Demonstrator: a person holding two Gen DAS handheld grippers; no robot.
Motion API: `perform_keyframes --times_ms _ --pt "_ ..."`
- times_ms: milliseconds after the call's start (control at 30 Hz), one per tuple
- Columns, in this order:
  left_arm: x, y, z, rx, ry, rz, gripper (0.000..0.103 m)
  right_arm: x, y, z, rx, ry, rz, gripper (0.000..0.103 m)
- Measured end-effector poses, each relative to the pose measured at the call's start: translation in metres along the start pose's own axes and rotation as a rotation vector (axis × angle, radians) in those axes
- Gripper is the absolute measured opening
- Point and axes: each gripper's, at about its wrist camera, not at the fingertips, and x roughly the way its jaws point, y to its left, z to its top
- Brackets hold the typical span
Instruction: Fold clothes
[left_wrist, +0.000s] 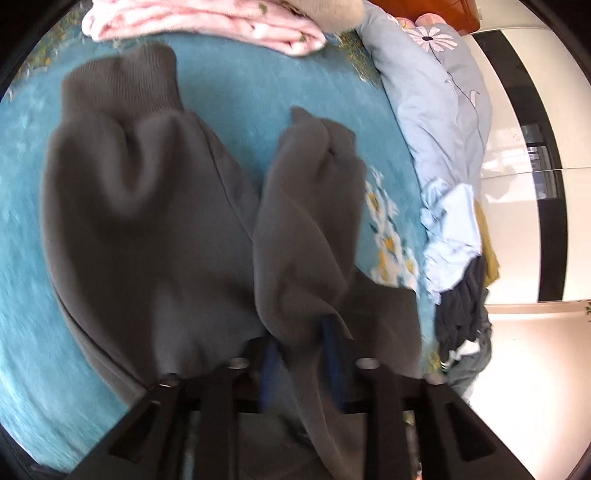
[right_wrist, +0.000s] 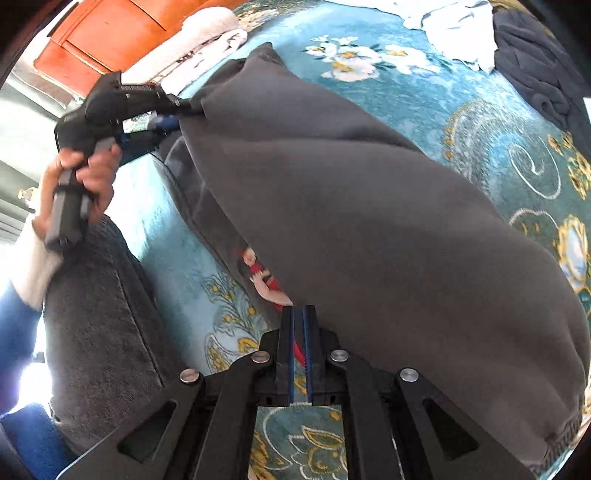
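Note:
A dark grey sweatshirt (left_wrist: 147, 221) with a ribbed cuff (left_wrist: 122, 81) hangs over a teal floral bed cover (left_wrist: 258, 81). My left gripper (left_wrist: 301, 354) is shut on a bunched fold of the sweatshirt; grey cloth runs between its blue pads. In the right wrist view the sweatshirt (right_wrist: 369, 221) is stretched wide, with a red and white print (right_wrist: 264, 277) at its lower edge. My right gripper (right_wrist: 299, 332) is shut on the sweatshirt's near edge. The left gripper (right_wrist: 177, 110) also shows there, held by a hand and pinching the far edge.
A folded pink blanket (left_wrist: 207, 22) lies at the far end. A light blue quilt (left_wrist: 436, 103) and a pile of dark and pale clothes (left_wrist: 461, 295) lie on the right. An orange wooden headboard (right_wrist: 110, 33) and a grey plush garment (right_wrist: 99, 332) are on the left.

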Motion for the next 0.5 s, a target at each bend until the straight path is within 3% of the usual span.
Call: perform_keyframes --times_ms 100,167,333,400,433,500 --pt "-0.012 0.018 0.006 -0.099 -0.049 -0.071 0.057 -0.002 -0.007 -0.004 0.036 -0.003 -0.004 0.004" --pt "-0.018 0.028 0.010 -0.158 -0.076 -0.112 0.060 -0.004 -0.010 -0.005 0.058 -0.009 -0.003 0.004" --pt "-0.013 0.028 0.028 -0.120 -0.066 -0.045 0.060 -0.008 -0.009 0.004 0.051 -0.032 -0.048 0.005" --pt "-0.008 0.029 0.029 -0.106 -0.057 -0.062 0.060 -0.009 -0.008 0.009 0.047 -0.054 -0.085 0.026" --pt "-0.006 0.029 0.029 -0.101 -0.052 -0.076 0.060 -0.013 -0.010 0.011 0.055 -0.083 -0.093 0.049" --pt "-0.001 0.026 0.028 -0.078 -0.043 -0.111 0.058 -0.021 -0.012 0.015 0.071 -0.143 -0.110 0.067"
